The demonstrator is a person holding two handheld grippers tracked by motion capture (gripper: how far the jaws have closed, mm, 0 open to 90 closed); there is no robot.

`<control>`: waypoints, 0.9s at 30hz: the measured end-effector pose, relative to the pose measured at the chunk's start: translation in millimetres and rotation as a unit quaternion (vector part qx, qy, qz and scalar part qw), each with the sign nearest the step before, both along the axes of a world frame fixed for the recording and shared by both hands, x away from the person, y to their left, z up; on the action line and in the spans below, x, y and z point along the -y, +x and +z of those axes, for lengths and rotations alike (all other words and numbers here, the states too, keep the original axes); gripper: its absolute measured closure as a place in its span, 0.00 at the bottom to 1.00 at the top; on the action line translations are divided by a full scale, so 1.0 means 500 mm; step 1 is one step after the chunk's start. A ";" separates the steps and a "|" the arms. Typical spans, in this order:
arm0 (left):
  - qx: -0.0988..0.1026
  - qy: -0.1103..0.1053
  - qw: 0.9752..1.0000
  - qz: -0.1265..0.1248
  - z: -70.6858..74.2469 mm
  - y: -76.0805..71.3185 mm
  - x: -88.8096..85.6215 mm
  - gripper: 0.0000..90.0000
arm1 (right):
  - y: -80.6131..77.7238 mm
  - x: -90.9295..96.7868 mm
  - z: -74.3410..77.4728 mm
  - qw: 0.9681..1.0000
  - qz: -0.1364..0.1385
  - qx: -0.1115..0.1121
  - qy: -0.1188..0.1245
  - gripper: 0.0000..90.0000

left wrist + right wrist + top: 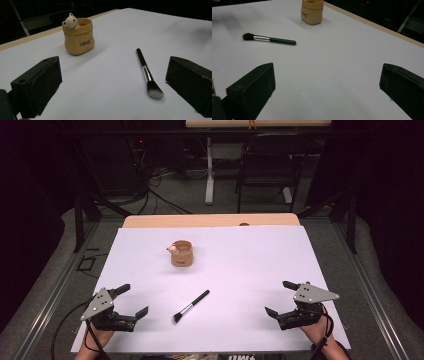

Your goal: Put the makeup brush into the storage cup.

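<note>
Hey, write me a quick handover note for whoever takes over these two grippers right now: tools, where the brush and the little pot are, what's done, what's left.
Left tool: jaws wide open, holding nothing, low over the near left of the white sheet.
Right tool: jaws wide open, holding nothing, near right.
Makeup brush: lying flat on the sheet between the two tools, a bit closer to the left one, bristles toward the person, handle pointing away and to the right.
Tan pot with a small bear figure on its rim: upright, farther back near the middle, apart from the brush.
Done: nothing visibly handled.
Left: probably pick up the brush and stand it in the pot.
</note>
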State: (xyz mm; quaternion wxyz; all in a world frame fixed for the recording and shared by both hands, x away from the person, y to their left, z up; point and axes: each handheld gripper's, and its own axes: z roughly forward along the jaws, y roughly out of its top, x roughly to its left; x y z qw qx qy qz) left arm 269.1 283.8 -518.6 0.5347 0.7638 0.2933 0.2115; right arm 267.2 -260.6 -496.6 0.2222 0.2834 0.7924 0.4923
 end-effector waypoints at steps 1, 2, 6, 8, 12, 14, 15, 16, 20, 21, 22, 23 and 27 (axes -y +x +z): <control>-0.003 0.002 1.000 -0.001 0.000 0.001 0.001 0.00 | 0.000 0.000 0.000 1.000 0.000 0.000 0.000 0.00; -0.004 0.002 1.000 -0.001 0.000 0.002 0.003 0.00 | 0.000 0.000 0.000 1.000 0.001 0.001 0.001 0.00; -0.004 0.005 1.000 -0.006 0.001 0.004 0.009 0.00 | 0.001 0.000 0.000 1.000 0.003 0.001 0.004 0.00; -0.006 0.009 1.000 -0.007 0.001 0.006 0.011 0.00 | 0.005 0.000 -0.002 1.000 0.003 -0.003 0.003 0.00; -0.007 0.010 1.000 -0.001 0.005 0.008 0.010 0.00 | 0.010 0.001 -0.003 1.000 0.005 -0.006 0.004 0.00; -0.010 0.014 1.000 0.000 0.005 0.008 0.012 0.00 | 0.010 0.001 -0.003 1.000 0.007 -0.006 0.007 0.00; -0.009 0.012 1.000 0.001 0.006 0.008 0.014 0.00 | 0.009 0.001 -0.003 1.000 0.007 -0.005 0.007 0.00; -0.007 0.014 1.000 0.001 0.007 0.008 0.016 0.00 | 0.009 0.001 -0.003 1.000 0.006 -0.005 0.007 0.00; -0.006 0.016 1.000 0.000 0.013 0.011 0.025 0.00 | 0.010 0.001 -0.003 1.000 0.006 -0.007 0.004 0.00; -0.005 0.017 1.000 -0.002 0.015 0.011 0.028 0.00 | 0.010 0.001 -0.003 1.000 0.005 -0.006 0.004 0.00; -0.002 0.018 1.000 -0.006 0.016 0.012 0.031 0.00 | 0.010 0.001 -0.003 1.000 0.005 -0.006 0.005 0.00; 0.001 0.015 1.000 -0.010 0.018 0.012 0.033 0.00 | 0.010 0.001 -0.003 1.000 0.006 -0.007 0.004 0.00; 0.007 0.012 1.000 -0.016 0.025 0.015 0.048 0.01 | 0.010 0.001 -0.003 1.000 0.004 -0.008 0.006 0.00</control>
